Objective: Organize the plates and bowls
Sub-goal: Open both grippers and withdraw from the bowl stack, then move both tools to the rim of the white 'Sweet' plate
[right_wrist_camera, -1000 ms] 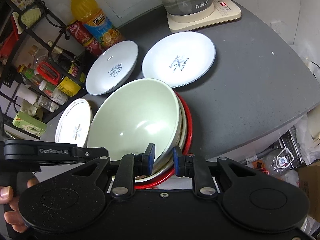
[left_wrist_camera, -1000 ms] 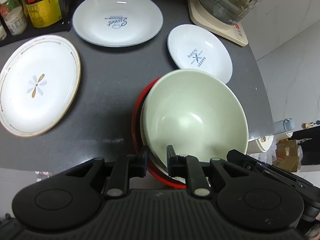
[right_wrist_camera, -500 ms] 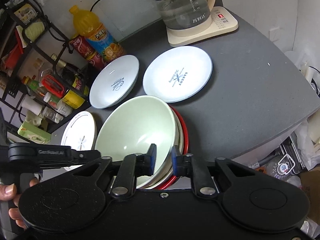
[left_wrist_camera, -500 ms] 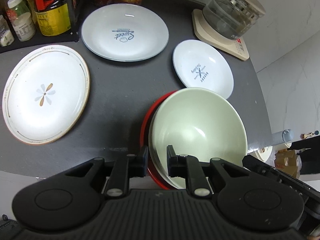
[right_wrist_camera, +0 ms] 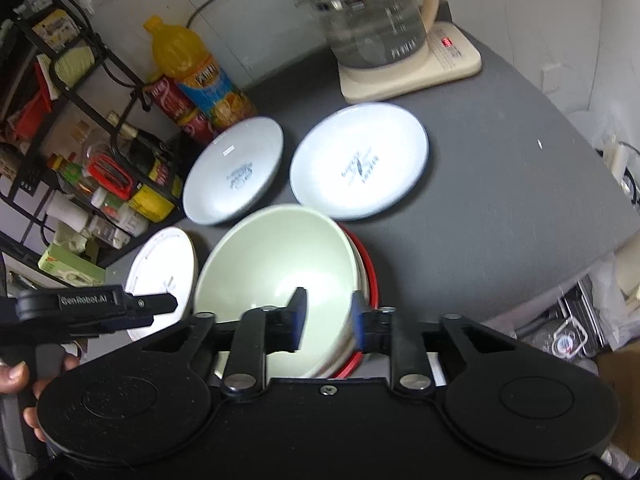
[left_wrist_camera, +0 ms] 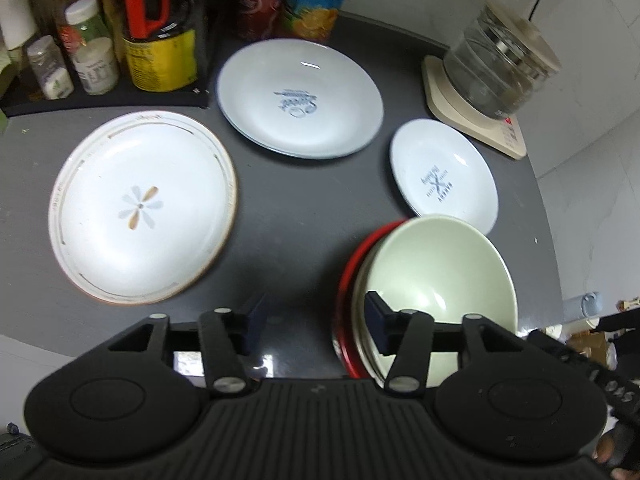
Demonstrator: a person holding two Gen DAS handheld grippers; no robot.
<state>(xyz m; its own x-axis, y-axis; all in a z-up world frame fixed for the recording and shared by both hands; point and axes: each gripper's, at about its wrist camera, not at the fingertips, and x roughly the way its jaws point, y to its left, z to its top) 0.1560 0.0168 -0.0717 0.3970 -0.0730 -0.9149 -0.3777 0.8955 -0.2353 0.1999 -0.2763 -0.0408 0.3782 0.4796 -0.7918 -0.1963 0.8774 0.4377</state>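
Note:
A pale green bowl (left_wrist_camera: 436,272) sits nested in a white bowl and a red-rimmed one (left_wrist_camera: 347,280) at the counter's near edge. My left gripper (left_wrist_camera: 316,320) stands open just left of that stack; its right finger is over the bowl rim and nothing lies between the fingers. My right gripper (right_wrist_camera: 329,318) is open a little, its fingers straddling the near rim of the green bowl (right_wrist_camera: 276,264). Three plates lie flat behind: a flower plate (left_wrist_camera: 140,208), a "Sweet" plate (left_wrist_camera: 300,98) and a small "Bakery" plate (left_wrist_camera: 444,172).
A glass kettle (left_wrist_camera: 496,76) on its beige base stands at the back right. Bottles, jars and cans (left_wrist_camera: 156,40) crowd a black rack at the back left. The counter edge (right_wrist_camera: 560,272) drops off to the right. A hand (right_wrist_camera: 16,376) holds the left gripper's handle.
My left gripper has let go of the bowl stack, opened wide and shifted left. The right gripper's fingers have spread slightly on the rim. Both cameras have pulled back and up.

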